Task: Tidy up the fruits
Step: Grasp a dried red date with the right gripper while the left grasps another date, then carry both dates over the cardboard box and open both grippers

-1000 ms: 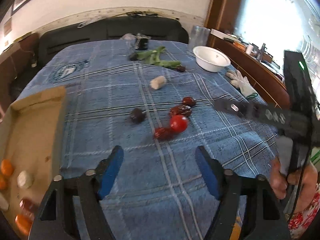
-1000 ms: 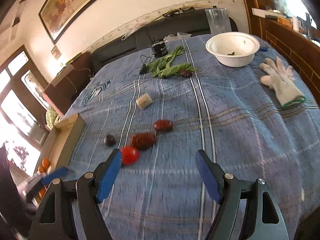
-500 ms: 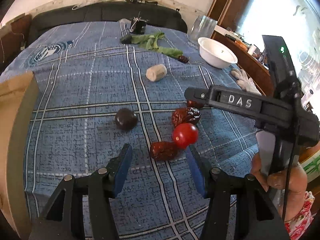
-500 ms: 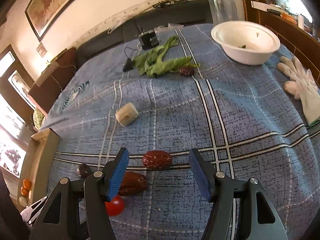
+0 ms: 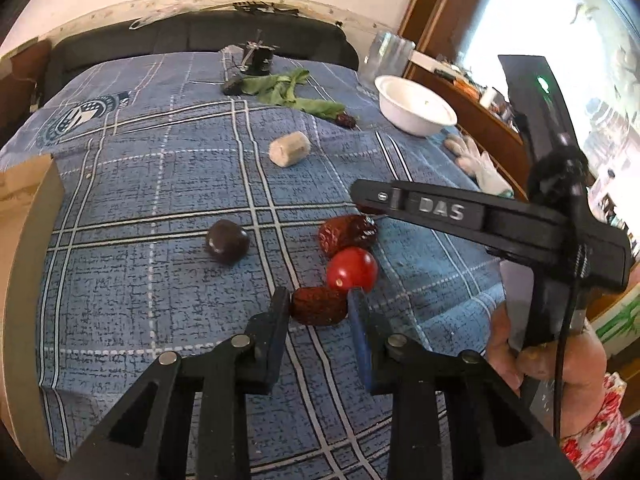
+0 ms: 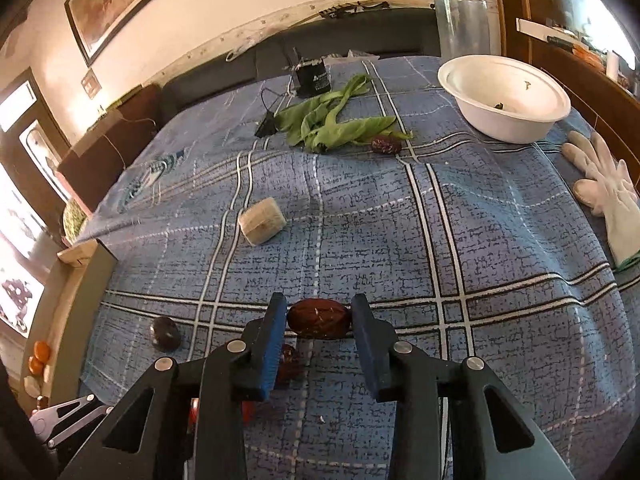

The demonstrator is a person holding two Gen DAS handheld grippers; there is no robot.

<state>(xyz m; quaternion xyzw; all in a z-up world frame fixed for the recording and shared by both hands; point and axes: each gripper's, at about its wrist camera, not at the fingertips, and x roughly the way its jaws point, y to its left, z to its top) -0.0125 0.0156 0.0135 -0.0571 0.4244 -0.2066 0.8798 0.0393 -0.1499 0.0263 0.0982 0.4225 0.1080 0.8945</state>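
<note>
**Two claws clamped on dates over a blue plaid bench**

A blue plaid cloth [image 6: 400, 240] covered the bench. At its nine o'clock edge stood a cardboard box [image 5: 24, 240], with small orange fruits [image 6: 38, 356] seen inside it from the right wrist view. A white bowl [image 6: 504, 100] sat at two o'clock, a white glove [image 6: 608, 204] at three o'clock, and green leaves [image 6: 336, 124] at twelve o'clock. A pale cork-like block [image 6: 262, 220] lay near the middle.

The left claw [image 5: 318, 306] had just been closing and now clenched a wrinkled red date [image 5: 318, 308] on the cloth. A red cherry tomato [image 5: 352, 270] touched that date at one o'clock, with a second date [image 5: 346, 234] beyond it. A dark round fruit [image 5: 227, 241] lay apart at ten o'clock.

The right claw [image 6: 319, 318] had also just been closing and now gripped a smooth brown date [image 6: 319, 318], its pads pressing both ends.
</note>
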